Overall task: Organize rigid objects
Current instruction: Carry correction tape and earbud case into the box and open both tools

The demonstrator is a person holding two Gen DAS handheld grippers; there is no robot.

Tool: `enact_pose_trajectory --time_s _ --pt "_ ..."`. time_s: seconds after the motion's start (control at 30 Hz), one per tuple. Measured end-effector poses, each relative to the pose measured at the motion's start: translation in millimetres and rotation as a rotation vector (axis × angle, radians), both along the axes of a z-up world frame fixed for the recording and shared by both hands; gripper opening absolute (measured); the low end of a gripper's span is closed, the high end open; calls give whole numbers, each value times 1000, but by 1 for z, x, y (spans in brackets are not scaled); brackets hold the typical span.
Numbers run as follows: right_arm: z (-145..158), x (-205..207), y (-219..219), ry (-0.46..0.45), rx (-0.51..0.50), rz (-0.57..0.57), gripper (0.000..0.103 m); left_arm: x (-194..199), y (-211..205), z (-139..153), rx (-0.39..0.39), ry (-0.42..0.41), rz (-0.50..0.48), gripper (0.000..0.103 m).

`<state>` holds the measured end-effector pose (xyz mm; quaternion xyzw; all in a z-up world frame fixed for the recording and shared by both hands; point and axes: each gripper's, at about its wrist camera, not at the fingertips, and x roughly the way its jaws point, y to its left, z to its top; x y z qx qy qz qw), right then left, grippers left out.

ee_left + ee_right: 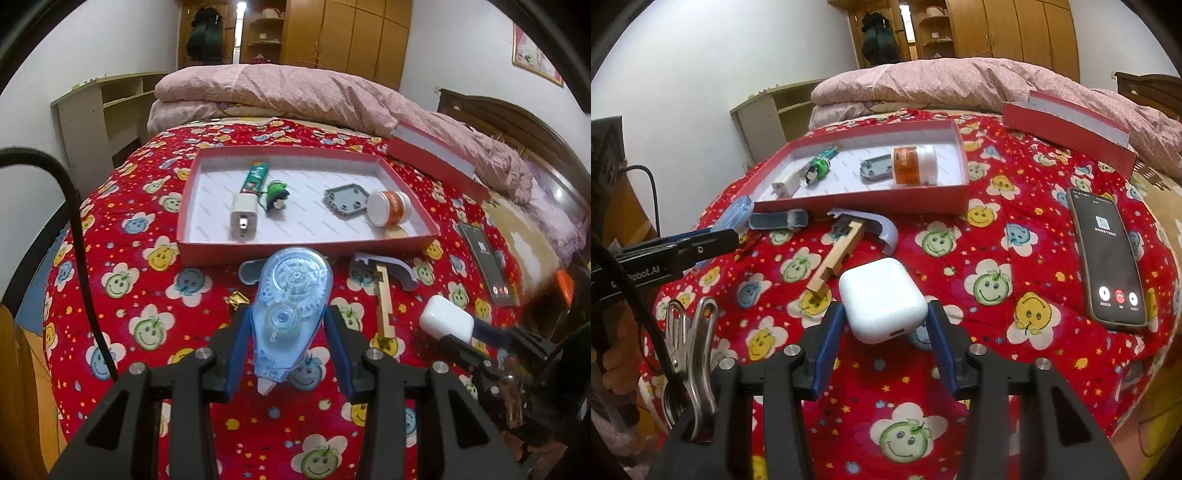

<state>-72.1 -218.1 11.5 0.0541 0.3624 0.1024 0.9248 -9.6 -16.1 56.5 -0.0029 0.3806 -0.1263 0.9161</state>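
Observation:
My left gripper (pixel 288 317) is shut on a blue see-through correction tape dispenser (pixel 291 306), held above the bedspread just in front of the red tray (pixel 306 247). My right gripper (pixel 884 314) is shut on a white earbud case (pixel 882 304), which also shows in the left wrist view (pixel 447 319). The tray holds a white charger (pixel 243 218), a green tube (pixel 254 177), a green toy (pixel 276 197), a grey plate (pixel 345 201) and an orange jar (pixel 389 207). A wooden key-shaped piece (pixel 836 258) and grey curved pieces (pixel 882 229) lie in front of the tray.
A phone (pixel 1108 254) with a lit call screen lies at the right on the red smiley bedspread. The tray's lid (pixel 1071 125) leans against the pink quilt (pixel 942 81) behind. A metal clip (pixel 690 350) hangs at my right gripper's left side. A gold clip (pixel 236 299) lies near the dispenser.

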Motion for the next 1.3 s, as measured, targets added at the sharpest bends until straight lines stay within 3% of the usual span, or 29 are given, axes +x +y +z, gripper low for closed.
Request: enact_pose_trajectory --time_s 0.3,0.73,1.3 --pt "4 0 -2 -15 39 4 46 10 4 6 5 -6 22 42" --pt "5 7 -9 -19 76 2 46 53 -22 11 40 -14 -9 42" --pt "17 22 -11 -48 69 10 46 106 -37 -12 62 45 -12 42"
